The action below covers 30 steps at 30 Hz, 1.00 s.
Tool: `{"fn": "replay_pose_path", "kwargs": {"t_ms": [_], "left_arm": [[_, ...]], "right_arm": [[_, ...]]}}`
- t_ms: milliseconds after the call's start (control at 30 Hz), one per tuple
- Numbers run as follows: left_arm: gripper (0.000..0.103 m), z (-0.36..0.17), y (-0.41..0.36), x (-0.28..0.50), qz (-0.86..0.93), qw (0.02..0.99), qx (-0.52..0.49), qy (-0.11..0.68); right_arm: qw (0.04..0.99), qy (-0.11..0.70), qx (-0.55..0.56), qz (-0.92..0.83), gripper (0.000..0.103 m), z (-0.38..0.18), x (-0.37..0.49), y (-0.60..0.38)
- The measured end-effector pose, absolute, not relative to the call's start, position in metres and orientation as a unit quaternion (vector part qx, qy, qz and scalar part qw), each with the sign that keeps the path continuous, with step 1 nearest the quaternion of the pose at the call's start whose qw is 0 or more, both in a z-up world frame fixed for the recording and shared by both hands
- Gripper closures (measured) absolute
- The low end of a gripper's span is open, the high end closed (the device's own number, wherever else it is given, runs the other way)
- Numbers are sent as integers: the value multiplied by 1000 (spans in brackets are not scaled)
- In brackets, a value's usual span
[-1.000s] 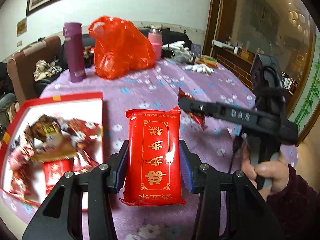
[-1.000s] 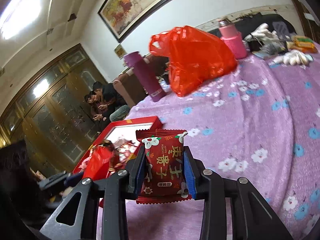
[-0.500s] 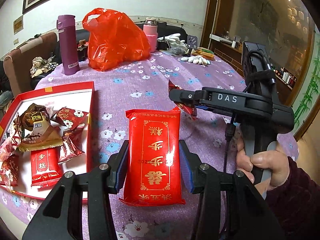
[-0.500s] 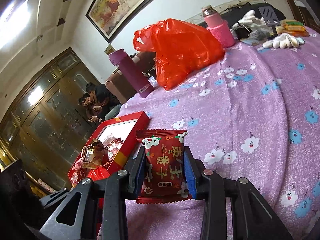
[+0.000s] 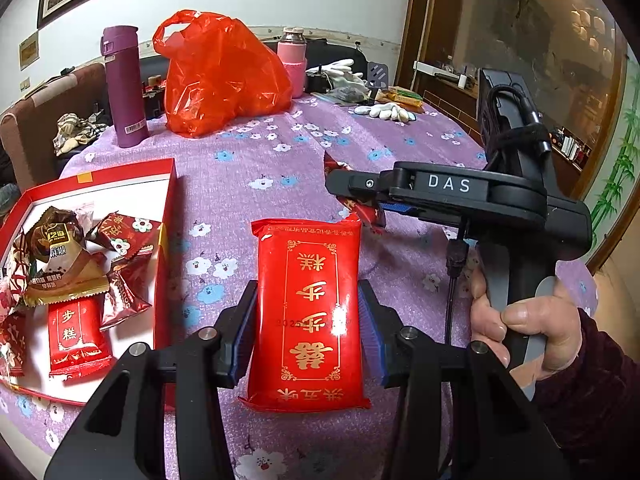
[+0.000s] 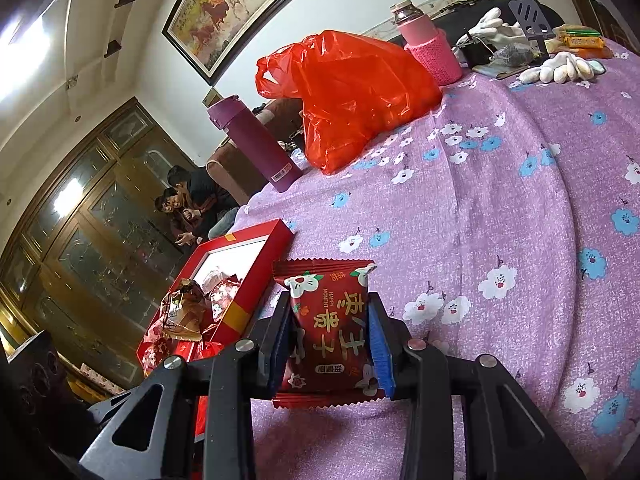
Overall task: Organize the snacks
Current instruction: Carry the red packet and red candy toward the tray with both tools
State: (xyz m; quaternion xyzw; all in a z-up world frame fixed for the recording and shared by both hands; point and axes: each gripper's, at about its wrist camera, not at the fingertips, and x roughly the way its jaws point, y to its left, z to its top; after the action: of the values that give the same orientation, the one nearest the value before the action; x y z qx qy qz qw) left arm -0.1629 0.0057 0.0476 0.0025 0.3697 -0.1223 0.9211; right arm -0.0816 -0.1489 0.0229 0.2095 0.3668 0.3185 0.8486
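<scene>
My left gripper (image 5: 306, 320) is shut on a flat bright red snack packet with gold characters (image 5: 308, 312), held above the purple flowered cloth. To its left lies the red box (image 5: 164, 200) holding several wrapped snacks (image 5: 76, 264). In the left wrist view the right gripper (image 5: 360, 200) comes in from the right, held by a hand (image 5: 520, 328), with a dark red wrapper in its tips. My right gripper (image 6: 328, 336) is shut on a dark red snack packet with white flowers (image 6: 326, 328); the red box (image 6: 244, 276) lies just to its left.
At the far side of the table stand a purple flask (image 5: 122, 84), an orange-red plastic bag (image 5: 220, 76) and a pink bottle (image 5: 294, 60). White gloves (image 5: 384, 110) and small items lie at the far right. Two people (image 6: 188, 204) sit beyond the table.
The left wrist view has tipped down and shifted, so the box and its snacks show more fully. The right gripper with its packet has drifted slightly. Both grips are unchanged.
</scene>
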Motion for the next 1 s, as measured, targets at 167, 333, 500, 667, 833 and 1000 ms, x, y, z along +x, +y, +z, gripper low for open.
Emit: {"fn": "replay_pose_path", "kwargs": {"t_ms": [167,333,500,667,833,1000], "left_arm": [[58,48,5,-161,-120,922,3,369],[58,47,7,-157,-124,920,4,372],[58,47,13,-152,-121,922,2,368],[58,46,17,-148,-123,922,4,367],[58,48,20,-150,-126,924,1,360],[58,48,25,-153,-127,925,-5,359]], "right_arm": [[848,367,211,319,66,23,-82,-149],[846,371,210,320,66,22,-81,-148],[842,379,211,321,66,20,-78,-145],[839,386,217,316,66,17,-74,-145],[836,394,223,311,66,14,-72,-145],[835,397,224,308,66,13,-72,-145]]}}
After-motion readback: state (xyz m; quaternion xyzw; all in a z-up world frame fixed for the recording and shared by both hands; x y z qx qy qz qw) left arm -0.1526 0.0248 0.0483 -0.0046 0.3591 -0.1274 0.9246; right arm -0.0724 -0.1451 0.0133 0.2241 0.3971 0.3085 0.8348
